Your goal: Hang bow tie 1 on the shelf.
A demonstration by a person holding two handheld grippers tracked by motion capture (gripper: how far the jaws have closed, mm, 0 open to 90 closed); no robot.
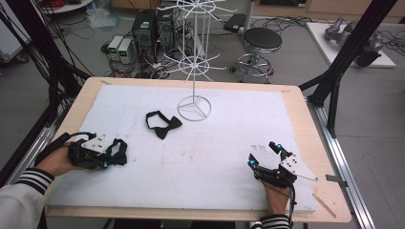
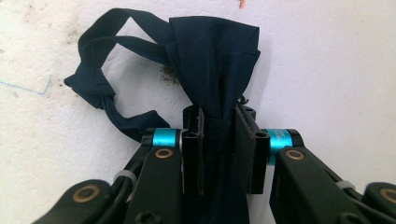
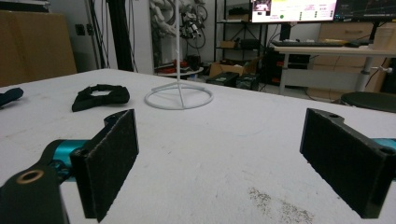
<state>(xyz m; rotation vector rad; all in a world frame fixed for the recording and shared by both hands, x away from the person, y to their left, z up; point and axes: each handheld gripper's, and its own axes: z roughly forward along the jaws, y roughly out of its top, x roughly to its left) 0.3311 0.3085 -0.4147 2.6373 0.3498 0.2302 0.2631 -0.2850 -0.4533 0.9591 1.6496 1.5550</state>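
Observation:
My left gripper (image 1: pixel 106 155) rests at the left edge of the white mat, shut on a dark navy bow tie (image 1: pixel 120 151). In the left gripper view the jaws pinch the bow tie (image 2: pixel 215 60) at its middle knot, and its strap loops off to the left on the mat. My left gripper (image 2: pixel 219 140) lies low against the mat. A second, black bow tie (image 1: pixel 163 125) lies loose near the mat's centre, also seen as the black bow tie (image 3: pixel 100 96). My right gripper (image 1: pixel 263 154) sits near the front right, open wide and holding nothing; its pads (image 3: pixel 112 161) frame bare mat.
A white wire display stand (image 1: pixel 194 108) with a ring base and hooked arms rises at the back centre of the white mat (image 1: pixel 229 129); its base (image 3: pixel 179 98) shows ahead of the right gripper. Beyond the table are a stool (image 1: pixel 262 40), computers and cables.

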